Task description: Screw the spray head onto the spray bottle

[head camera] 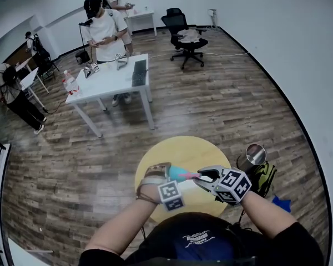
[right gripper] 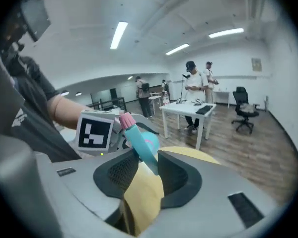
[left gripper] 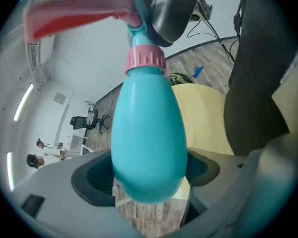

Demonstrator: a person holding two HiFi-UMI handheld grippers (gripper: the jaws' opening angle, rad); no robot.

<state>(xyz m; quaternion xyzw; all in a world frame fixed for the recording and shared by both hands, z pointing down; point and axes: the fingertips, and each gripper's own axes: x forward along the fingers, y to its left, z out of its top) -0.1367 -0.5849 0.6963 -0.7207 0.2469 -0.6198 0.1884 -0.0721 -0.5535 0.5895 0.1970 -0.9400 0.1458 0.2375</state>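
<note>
In the head view my left gripper (head camera: 171,176) holds a teal spray bottle (head camera: 178,174) on its side above the round yellow table (head camera: 180,148). The left gripper view shows that gripper (left gripper: 149,182) shut on the bottle's fat body (left gripper: 148,133), with the pink collar (left gripper: 145,59) and the pink spray head (left gripper: 74,15) on its neck. My right gripper (head camera: 203,175) meets it from the right. In the right gripper view its jaws (right gripper: 149,175) close on the spray head's teal stem (right gripper: 148,155), just short of the collar (right gripper: 125,119).
A metal cup (head camera: 255,154) and a yellow-green bag (head camera: 265,176) sit by the table's right edge. Farther off stand a white table (head camera: 108,82) with people around it and a black office chair (head camera: 186,37) on the wooden floor.
</note>
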